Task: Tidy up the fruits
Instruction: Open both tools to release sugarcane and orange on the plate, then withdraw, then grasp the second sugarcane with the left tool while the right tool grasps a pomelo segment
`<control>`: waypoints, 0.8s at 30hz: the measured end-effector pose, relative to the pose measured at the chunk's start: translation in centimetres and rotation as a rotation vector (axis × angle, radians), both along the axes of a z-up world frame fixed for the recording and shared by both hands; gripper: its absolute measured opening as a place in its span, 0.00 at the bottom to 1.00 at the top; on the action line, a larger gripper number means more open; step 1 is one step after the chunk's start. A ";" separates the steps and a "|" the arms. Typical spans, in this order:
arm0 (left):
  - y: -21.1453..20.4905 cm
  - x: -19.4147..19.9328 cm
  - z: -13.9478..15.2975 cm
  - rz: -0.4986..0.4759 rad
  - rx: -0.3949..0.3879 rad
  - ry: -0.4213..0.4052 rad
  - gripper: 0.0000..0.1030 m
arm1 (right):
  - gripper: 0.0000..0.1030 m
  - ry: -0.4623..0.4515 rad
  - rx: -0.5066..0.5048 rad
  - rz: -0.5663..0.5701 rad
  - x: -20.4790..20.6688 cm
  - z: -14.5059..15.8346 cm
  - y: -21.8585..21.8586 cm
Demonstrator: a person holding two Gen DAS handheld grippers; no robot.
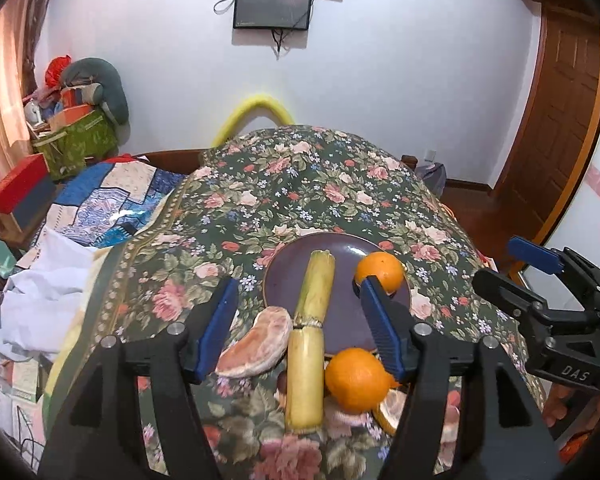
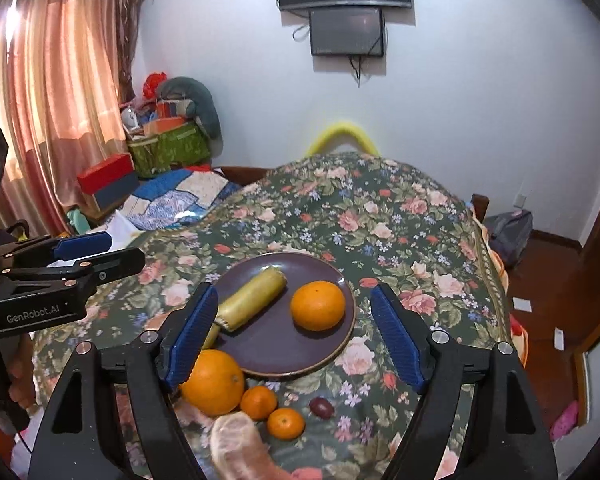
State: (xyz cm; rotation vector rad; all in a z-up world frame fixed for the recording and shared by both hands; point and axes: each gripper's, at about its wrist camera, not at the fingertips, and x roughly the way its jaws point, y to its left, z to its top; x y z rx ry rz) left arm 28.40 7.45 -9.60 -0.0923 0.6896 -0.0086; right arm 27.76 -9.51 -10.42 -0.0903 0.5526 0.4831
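A dark purple plate lies on the floral cloth. On it rest an orange and the far end of a yellow-green cane stick, whose near end hangs off the rim. In front of the plate lie a big orange, two small tangerines, a dark grape and peeled pomelo pieces. My left gripper is open and empty, astride the stick. My right gripper is open and empty over the plate.
The floral cloth drops off at the left toward a patchwork quilt and white fabric. Boxes and bags pile up by the curtain. A wooden door stands at right. Screens hang on the wall.
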 end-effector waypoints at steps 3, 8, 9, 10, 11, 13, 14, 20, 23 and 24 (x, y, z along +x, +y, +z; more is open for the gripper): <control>0.0 -1.6 0.6 0.002 0.007 -0.007 0.63 | 0.75 -0.010 0.005 0.003 -1.4 0.3 0.0; 0.2 -3.9 1.1 0.006 0.003 -0.014 0.69 | 0.75 -0.028 -0.006 0.004 -3.3 0.5 -0.2; 0.1 -4.3 1.1 0.006 0.008 -0.013 0.69 | 0.75 -0.028 -0.007 0.004 -3.6 0.5 -0.3; 0.1 -4.6 1.1 0.007 0.011 -0.011 0.69 | 0.75 -0.028 -0.010 0.004 -3.9 0.4 -0.4; 0.1 -5.0 1.0 0.007 0.013 -0.008 0.69 | 0.75 -0.027 -0.013 0.002 -4.2 0.3 -0.5; 0.0 -5.5 0.6 0.004 0.009 0.003 0.70 | 0.75 -0.021 -0.018 0.001 -4.7 0.0 -0.6; 0.0 -5.6 0.4 0.001 0.006 0.013 0.70 | 0.76 -0.016 -0.019 0.000 -4.8 -0.2 -0.7; -0.1 -6.3 -1.5 -0.007 0.022 0.063 0.70 | 0.76 0.024 -0.049 0.004 -5.6 -2.0 -0.7; -0.4 -6.5 -2.9 -0.011 0.043 0.088 0.70 | 0.76 0.048 -0.072 0.013 -5.9 -3.2 -0.4; -0.4 -6.4 -3.4 -0.011 0.045 0.097 0.70 | 0.76 0.059 -0.076 0.017 -6.0 -3.6 -0.4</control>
